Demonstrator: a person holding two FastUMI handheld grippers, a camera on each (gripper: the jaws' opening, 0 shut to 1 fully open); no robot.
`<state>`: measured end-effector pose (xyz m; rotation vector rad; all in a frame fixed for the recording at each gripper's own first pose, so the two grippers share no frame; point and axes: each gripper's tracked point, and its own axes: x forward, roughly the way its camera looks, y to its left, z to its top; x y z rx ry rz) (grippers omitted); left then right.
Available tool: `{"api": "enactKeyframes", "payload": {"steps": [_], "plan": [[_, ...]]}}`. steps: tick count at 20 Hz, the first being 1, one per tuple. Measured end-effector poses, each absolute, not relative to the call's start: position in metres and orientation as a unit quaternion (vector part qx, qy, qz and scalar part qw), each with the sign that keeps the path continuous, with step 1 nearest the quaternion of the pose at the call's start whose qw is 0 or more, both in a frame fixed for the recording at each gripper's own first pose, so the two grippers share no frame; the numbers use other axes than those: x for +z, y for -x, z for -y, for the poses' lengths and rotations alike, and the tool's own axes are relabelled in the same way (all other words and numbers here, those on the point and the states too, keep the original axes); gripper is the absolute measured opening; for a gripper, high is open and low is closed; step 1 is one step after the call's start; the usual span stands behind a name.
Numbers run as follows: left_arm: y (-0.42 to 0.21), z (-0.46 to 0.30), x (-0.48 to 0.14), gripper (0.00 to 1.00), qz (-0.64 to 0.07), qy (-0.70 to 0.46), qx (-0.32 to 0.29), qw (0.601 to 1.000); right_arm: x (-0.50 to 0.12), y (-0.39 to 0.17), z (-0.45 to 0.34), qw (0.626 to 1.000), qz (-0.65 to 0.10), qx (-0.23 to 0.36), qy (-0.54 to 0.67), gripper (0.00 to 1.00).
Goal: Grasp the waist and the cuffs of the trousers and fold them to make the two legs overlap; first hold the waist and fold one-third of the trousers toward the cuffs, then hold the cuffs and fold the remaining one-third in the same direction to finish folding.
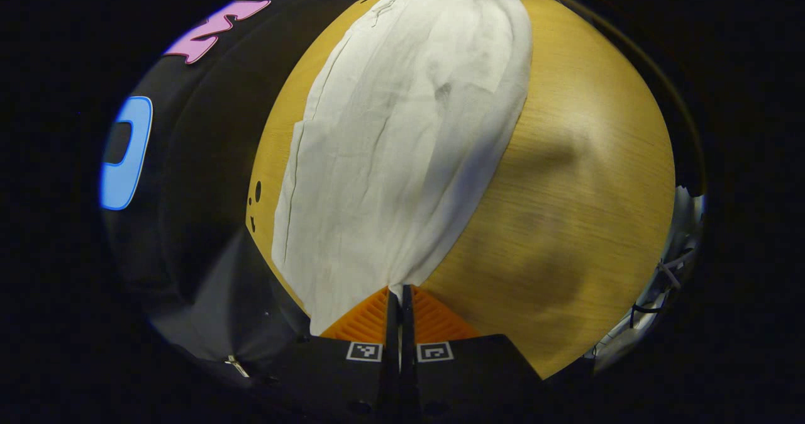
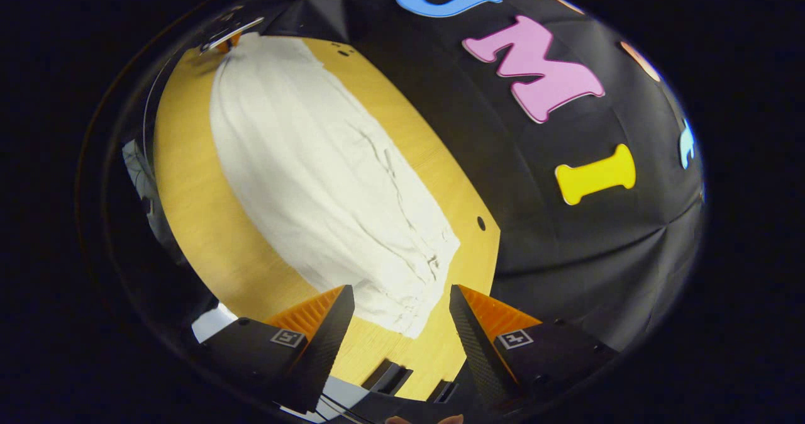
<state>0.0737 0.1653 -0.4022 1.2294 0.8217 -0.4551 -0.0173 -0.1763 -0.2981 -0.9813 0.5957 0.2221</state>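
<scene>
Bare table [image 1: 585, 178] lies wide beside the trousers [image 1: 402, 134], which run long, pale and creased near the far edge. My left gripper [image 1: 400, 295] pinches their corner; my right gripper [image 2: 399, 298] hangs spread over their end.

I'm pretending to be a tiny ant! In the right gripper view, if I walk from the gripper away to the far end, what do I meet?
Right gripper, open → trousers lying flat along the wooden table → left gripper at the trousers' far end.

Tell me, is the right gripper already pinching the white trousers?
No, the right gripper stands open, its fingers apart on either side of the trousers' near end on the table.
</scene>
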Motion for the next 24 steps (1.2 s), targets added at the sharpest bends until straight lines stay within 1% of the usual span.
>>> {"api": "enactKeyframes", "payload": {"steps": [5,9,11,12,15,19,21,23,24], "plan": [[-0.075,-0.167,-0.402,0.06,-0.372,-0.559,-0.196,0.715,-0.346,0.017,0.206,0.783,-0.311,0.143,0.520,0.95],[-0.076,-0.167,-0.402,0.06,-0.369,-0.567,-0.185,0.712,-0.371,0.011,0.220,0.739,-0.311,0.178,0.570,0.95],[-0.076,-0.166,-0.402,0.06,-0.372,-0.564,-0.182,0.714,-0.378,0.006,0.221,0.727,-0.301,0.188,0.589,0.95],[-0.076,-0.166,-0.403,0.06,-0.374,-0.560,-0.180,0.716,-0.376,0.000,0.218,0.724,-0.290,0.189,0.597,0.90],[-0.077,-0.166,-0.403,0.06,-0.379,-0.558,-0.179,0.716,-0.377,-0.020,0.222,0.729,-0.278,0.175,0.601,0.90],[-0.077,-0.167,-0.403,0.06,-0.371,-0.574,-0.174,0.709,-0.377,-0.044,0.228,0.742,-0.283,0.136,0.592,0.89],[-0.077,-0.166,-0.404,0.06,-0.370,-0.574,-0.167,0.711,-0.376,-0.052,0.224,0.742,-0.279,0.120,0.598,0.89],[-0.078,-0.165,-0.404,0.06,-0.374,-0.566,-0.163,0.717,-0.385,-0.057,0.221,0.730,-0.277,0.119,0.614,0.84],[-0.078,-0.165,-0.404,0.06,-0.376,-0.561,-0.162,0.719,-0.387,-0.058,0.220,0.719,-0.272,0.121,0.627,0.70]]}}
